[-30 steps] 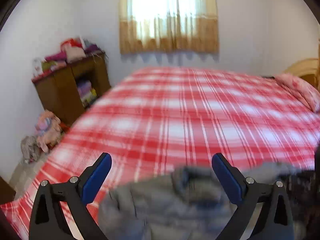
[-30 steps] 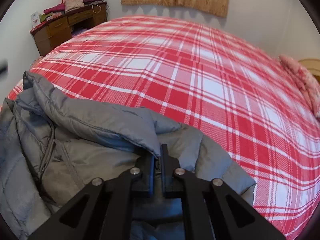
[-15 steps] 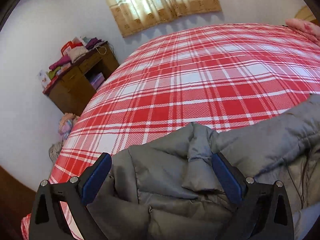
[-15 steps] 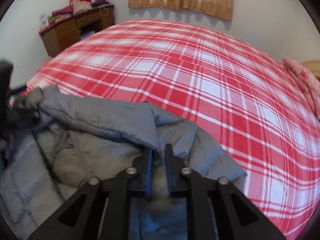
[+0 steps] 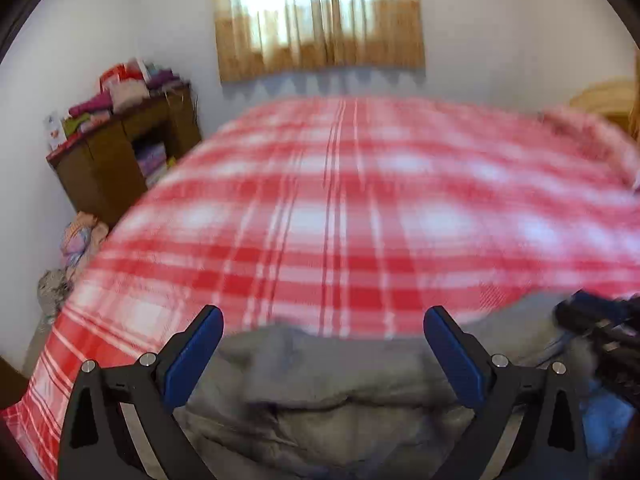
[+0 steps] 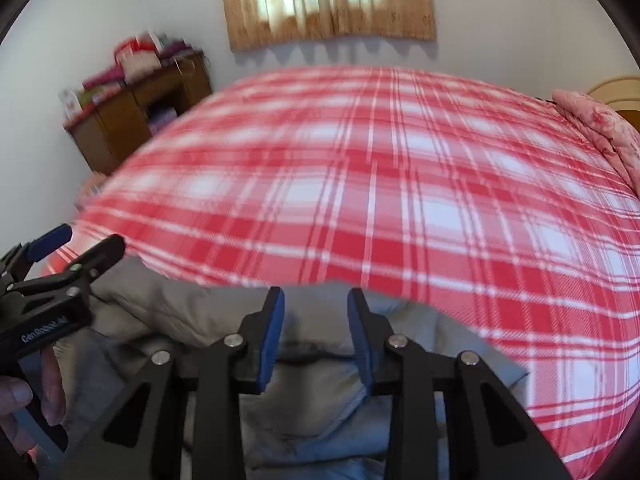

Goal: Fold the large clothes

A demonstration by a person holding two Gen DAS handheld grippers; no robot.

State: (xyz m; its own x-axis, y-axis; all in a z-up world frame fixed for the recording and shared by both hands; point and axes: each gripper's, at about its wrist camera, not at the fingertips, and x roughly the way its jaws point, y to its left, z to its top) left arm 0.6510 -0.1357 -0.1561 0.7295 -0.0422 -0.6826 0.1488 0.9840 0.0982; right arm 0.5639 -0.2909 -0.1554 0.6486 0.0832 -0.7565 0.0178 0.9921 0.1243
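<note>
Grey jacket (image 5: pixel 320 392) cut off by lower edge, bedspread (image 5: pixel 360 208) motion-blurred (left view especially), shelf clutter (image 6: pixel 136 60) indistinct

Two wrist fisheyes looked across the bed (image 5: pixel 340 208)
Both sat close over the grey jacket (image 6: pixel 312 384), facing the curtained window (image 5: pixel 320 16).

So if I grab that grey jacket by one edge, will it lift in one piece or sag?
The jacket looks puffy and quilted, so probably light but bulky. It lies in soft folds, so it would likely droop from one grip. Its smooth shell may slip off the plaid bed.
</note>
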